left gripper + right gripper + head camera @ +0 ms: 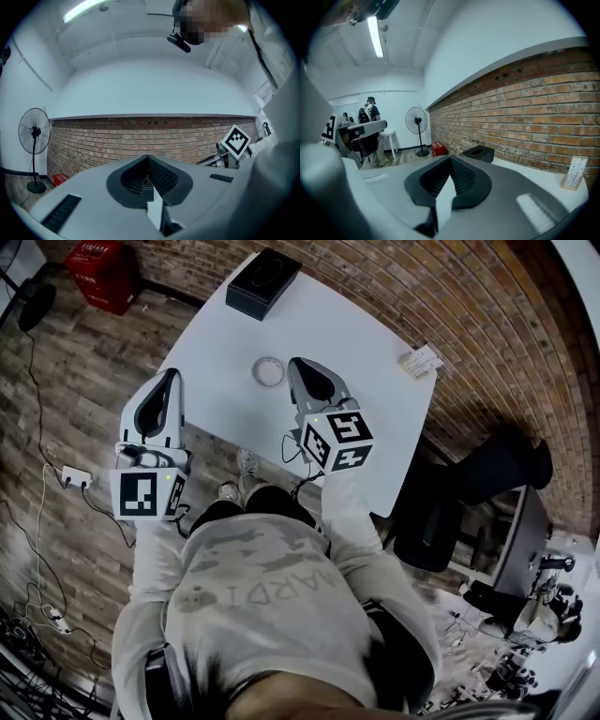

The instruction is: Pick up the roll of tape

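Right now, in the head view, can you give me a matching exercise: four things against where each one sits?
Things:
1 tape roll
2 black box
3 red crate
4 card stand

Places:
A floor
B table, far end
C table, right edge
D table, just left of the right hand-held gripper

Pairs: 1-D, 2-B, 3-A, 4-C

The left tool (148, 160) has its jaws closed together, nothing between them, facing a brick wall (117, 138). A fan (34, 132) stands left; a marker cube (236, 139), probably the other tool's, shows right.
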Demonstrator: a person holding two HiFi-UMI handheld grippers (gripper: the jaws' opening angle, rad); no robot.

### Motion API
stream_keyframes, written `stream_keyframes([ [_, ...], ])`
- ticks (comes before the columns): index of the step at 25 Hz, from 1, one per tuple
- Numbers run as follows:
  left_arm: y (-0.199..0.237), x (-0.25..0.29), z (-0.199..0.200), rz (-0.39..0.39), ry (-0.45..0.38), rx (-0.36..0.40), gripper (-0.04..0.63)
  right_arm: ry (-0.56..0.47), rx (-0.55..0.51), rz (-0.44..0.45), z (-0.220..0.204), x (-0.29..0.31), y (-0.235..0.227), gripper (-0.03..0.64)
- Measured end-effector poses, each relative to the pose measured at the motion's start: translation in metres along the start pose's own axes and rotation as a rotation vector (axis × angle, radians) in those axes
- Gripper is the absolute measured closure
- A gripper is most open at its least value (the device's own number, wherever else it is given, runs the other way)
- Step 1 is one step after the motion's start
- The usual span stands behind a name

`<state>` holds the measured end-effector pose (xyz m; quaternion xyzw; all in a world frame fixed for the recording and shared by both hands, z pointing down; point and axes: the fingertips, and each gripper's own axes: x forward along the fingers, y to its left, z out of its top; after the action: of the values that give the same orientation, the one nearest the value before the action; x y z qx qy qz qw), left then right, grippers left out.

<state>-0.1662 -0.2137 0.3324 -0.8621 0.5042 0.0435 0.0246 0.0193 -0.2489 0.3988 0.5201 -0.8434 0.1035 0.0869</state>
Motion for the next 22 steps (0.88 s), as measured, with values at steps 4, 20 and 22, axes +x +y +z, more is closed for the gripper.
stream_keyframes([
  [4,0.011,0.011,-0.01,0.009,0.016,-0.008,0.589,0.106,-0.005,0.024,-0.029,0.03,-0.007,0.606],
  [20,0.034,0.047,-0.043,0.083,0.096,-0.021,0.589,0.499,-0.044,0.217,-0.144,0.109,-0.017,0.531],
  [22,0.036,0.049,-0.047,0.093,0.107,-0.022,0.589,0.543,-0.055,0.244,-0.157,0.114,-0.015,0.518],
])
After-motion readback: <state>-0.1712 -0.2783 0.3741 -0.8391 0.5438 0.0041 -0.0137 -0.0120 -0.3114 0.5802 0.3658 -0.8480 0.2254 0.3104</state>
